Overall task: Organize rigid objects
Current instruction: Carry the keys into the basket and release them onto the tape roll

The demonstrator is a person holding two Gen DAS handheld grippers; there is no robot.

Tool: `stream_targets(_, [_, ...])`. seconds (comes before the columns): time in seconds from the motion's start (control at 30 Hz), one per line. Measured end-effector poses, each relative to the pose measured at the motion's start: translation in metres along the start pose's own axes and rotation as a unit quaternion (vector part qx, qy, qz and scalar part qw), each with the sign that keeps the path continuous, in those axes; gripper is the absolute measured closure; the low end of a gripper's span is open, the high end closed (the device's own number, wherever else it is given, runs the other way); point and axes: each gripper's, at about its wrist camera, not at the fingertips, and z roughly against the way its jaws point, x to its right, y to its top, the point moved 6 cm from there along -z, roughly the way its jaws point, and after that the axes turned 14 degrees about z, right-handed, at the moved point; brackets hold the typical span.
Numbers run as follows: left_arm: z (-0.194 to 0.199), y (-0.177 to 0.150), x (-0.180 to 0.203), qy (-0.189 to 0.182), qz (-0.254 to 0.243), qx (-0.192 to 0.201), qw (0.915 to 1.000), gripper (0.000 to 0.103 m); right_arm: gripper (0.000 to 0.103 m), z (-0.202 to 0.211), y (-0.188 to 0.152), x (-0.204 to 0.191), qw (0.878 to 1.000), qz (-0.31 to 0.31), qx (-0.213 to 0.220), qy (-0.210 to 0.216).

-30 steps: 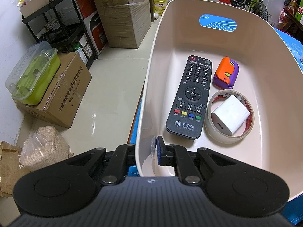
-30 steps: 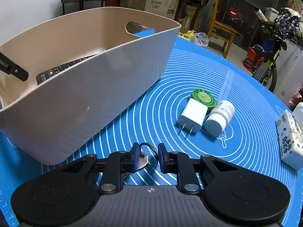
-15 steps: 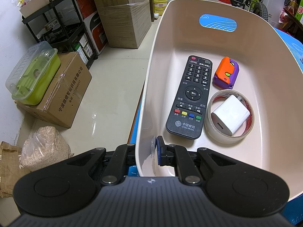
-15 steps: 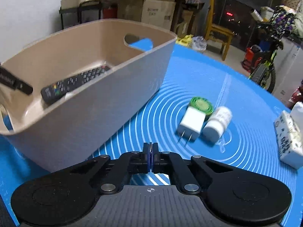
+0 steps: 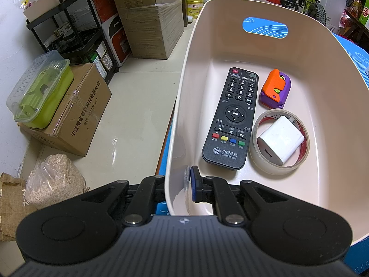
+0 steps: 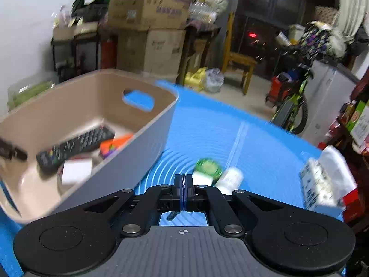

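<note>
My left gripper (image 5: pixel 177 184) is shut on the near rim of the beige basket (image 5: pixel 299 53), one finger outside the wall and one inside. In the basket lie a black remote (image 5: pixel 233 117), an orange and purple toy (image 5: pixel 275 87) and a tape roll (image 5: pixel 260 161) with a white charger (image 5: pixel 280 143) inside it. My right gripper (image 6: pixel 183 184) is shut above the blue mat (image 6: pixel 230 127), right of the basket (image 6: pixel 115 168). A small dark piece of a key (image 6: pixel 171 215) hangs under its jaws. This view is blurred.
On the mat beyond the right gripper lie a green tin (image 6: pixel 207 166), a second white charger (image 6: pixel 203 177) and a white bottle (image 6: pixel 231 176). A tissue pack (image 6: pixel 320 184) sits at the right edge. Cardboard boxes (image 5: pixel 147 18) and a bicycle (image 6: pixel 290 106) stand on the floor around.
The right gripper closed on the key that lay on the mat and rose with it, tilting up so more of the room shows. The left gripper kept its hold on the basket.
</note>
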Motion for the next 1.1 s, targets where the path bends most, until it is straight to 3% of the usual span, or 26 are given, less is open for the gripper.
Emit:
stream_targets(0.27, [0.000, 0.000, 0.000, 0.000, 0.000, 0.000, 1.0000, 0.089, 0.090, 0.026, 0.055, 0.008, 0.998, 0.000, 0.060, -0.015])
stream_targets(0.53, [0.000, 0.000, 0.000, 0.000, 0.000, 0.000, 1.0000, 0.089, 0.090, 0.025, 0.110, -0.024, 0.994, 0.030, 0.102, 0.026])
stream_targets(0.7, [0.000, 0.000, 0.000, 0.000, 0.000, 0.000, 1.0000, 0.089, 0.090, 0.007, 0.121, -0.053, 0.993, 0.043, 0.091, 0.056])
stream_targets(1.1, [0.000, 0.000, 0.000, 0.000, 0.000, 0.000, 1.0000, 0.089, 0.090, -0.046, 0.111, -0.107, 0.991, 0.065, 0.007, 0.115])
